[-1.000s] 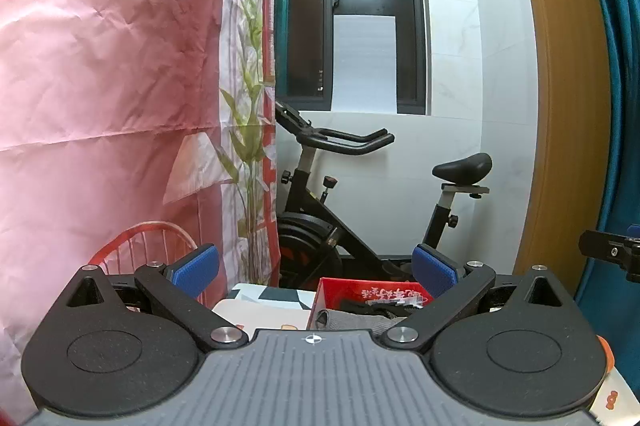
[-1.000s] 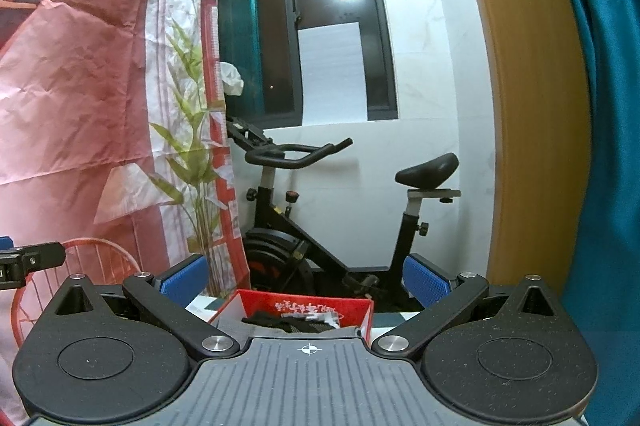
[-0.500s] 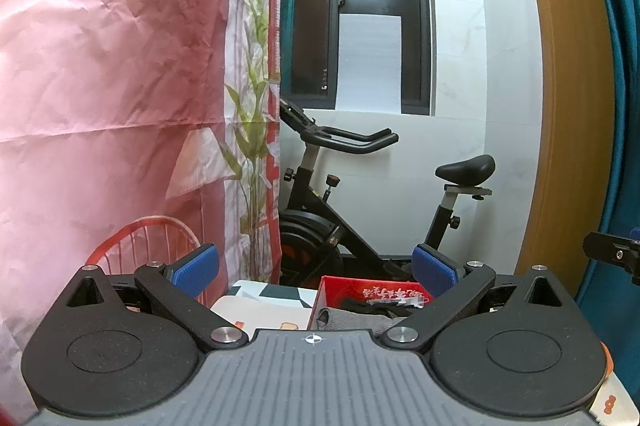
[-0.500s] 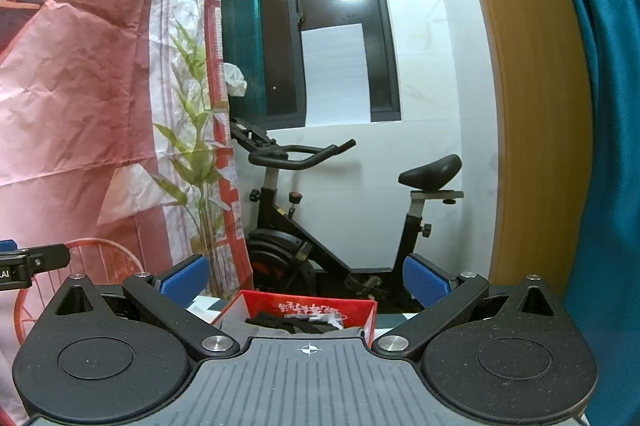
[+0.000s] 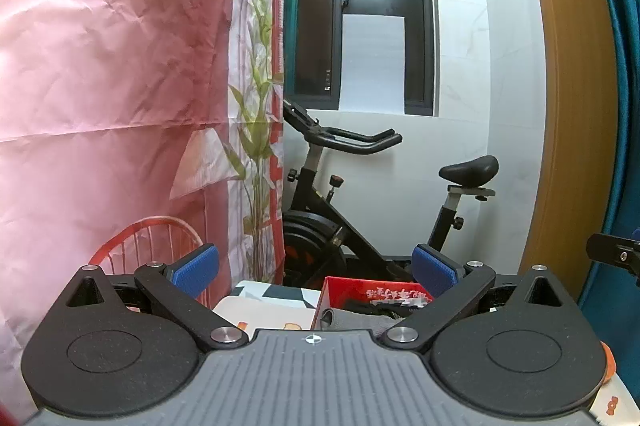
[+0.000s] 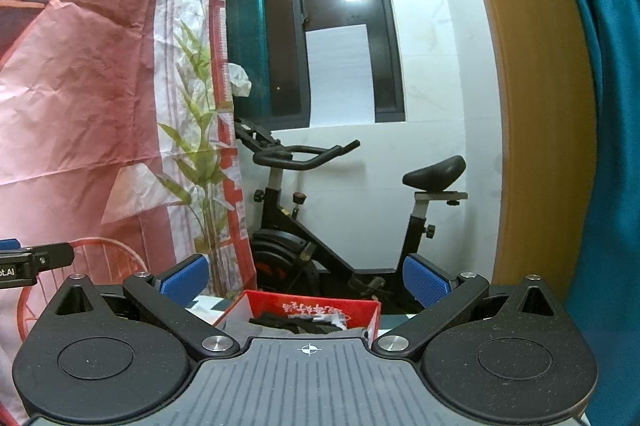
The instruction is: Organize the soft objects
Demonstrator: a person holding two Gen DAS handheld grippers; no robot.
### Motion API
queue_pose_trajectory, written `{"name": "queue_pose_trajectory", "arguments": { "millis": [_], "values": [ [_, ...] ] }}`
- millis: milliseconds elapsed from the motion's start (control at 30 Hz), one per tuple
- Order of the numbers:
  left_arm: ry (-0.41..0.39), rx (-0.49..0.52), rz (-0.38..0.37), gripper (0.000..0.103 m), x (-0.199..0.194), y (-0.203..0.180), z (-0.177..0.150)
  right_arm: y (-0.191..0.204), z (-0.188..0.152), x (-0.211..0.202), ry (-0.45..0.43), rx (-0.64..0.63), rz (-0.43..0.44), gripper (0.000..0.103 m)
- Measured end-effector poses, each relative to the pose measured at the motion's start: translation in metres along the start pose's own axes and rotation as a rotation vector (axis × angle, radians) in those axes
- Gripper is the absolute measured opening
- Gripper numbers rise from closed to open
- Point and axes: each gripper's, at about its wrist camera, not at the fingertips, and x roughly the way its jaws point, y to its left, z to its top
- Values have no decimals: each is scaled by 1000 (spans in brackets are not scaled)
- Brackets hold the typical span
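A red box sits low ahead on a patterned table, holding dark and grey soft cloths. It also shows in the right wrist view, with dark cloth items inside. My left gripper is open and empty, its blue pads wide apart, raised above and behind the box. My right gripper is open and empty, also raised, with the box between its pads in view. Most of the box is hidden behind the gripper bodies.
A black exercise bike stands behind the table by a white wall and dark window. A pink printed curtain hangs on the left with a red wire chair below. A wooden post and teal curtain are on the right.
Both grippers have tilted up slightly, so the scene sits a little lower in view. Both stay open and empty.
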Motion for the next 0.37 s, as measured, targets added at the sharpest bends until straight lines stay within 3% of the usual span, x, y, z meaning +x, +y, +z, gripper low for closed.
{"name": "queue_pose_trajectory", "arguments": {
  "millis": [367],
  "values": [
    [-5, 5, -6, 103, 2, 2, 0, 1, 1, 0, -1, 0, 6, 103]
  ]
}}
